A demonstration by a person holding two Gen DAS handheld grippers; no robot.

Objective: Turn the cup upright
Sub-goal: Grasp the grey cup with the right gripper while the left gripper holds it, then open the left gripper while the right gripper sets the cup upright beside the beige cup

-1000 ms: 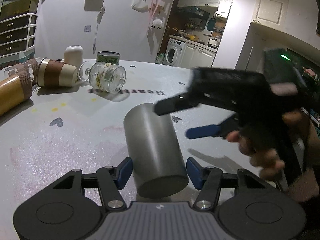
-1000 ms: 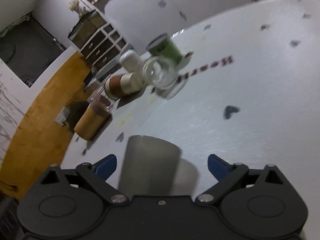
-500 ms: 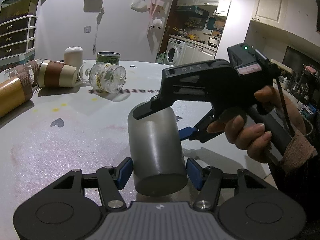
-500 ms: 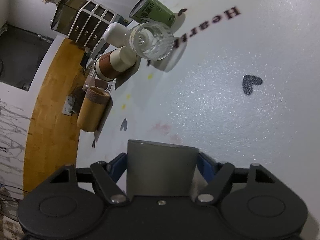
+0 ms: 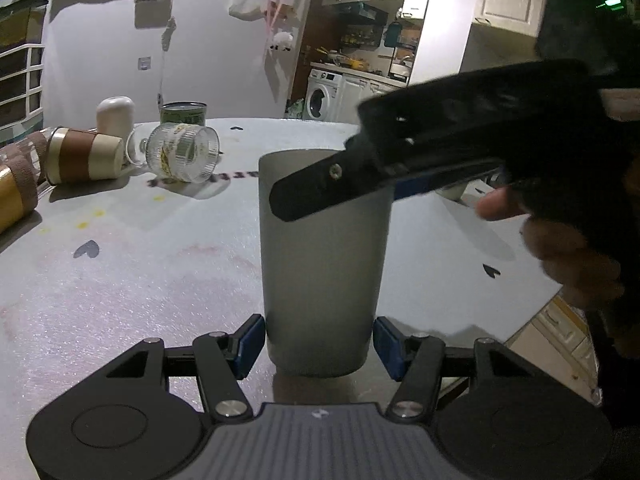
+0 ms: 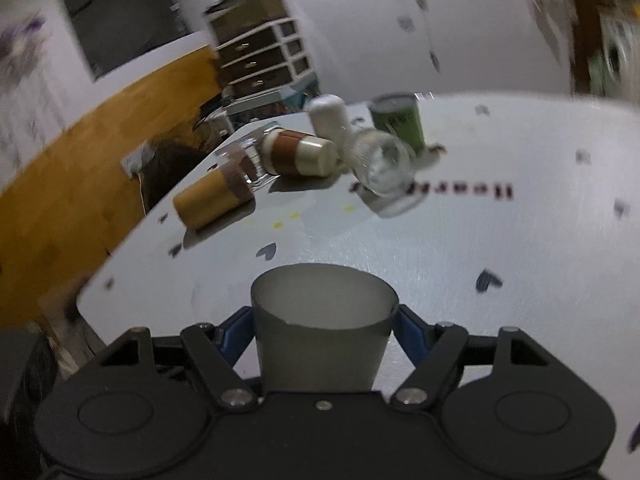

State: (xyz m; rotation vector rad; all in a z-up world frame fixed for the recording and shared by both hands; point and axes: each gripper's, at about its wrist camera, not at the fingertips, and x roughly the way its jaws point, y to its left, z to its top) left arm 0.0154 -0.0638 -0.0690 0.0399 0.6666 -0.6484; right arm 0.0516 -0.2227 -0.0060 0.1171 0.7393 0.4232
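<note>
A plain grey cup (image 5: 320, 264) stands upright on the white table (image 5: 140, 280), mouth up, base down. My left gripper (image 5: 318, 340) is open, its blue pads either side of the cup's base with small gaps. My right gripper (image 6: 325, 332) is shut on the cup (image 6: 324, 332) near its rim; in the left wrist view its black finger (image 5: 320, 188) crosses the cup's top from the right. The open mouth shows in the right wrist view.
At the table's back left lie a ribbed glass (image 5: 182, 152), a brown-and-cream cup (image 5: 82, 154) and a tan cup (image 6: 208, 200). A white cup (image 5: 115, 114) and a green tin (image 5: 183, 112) stand behind them. The table's right edge (image 5: 532, 312) is close.
The cup lay on its side a second ago. My right gripper closed on its rim end and turned it up; now it stands upright. My left gripper stayed open at its base.
</note>
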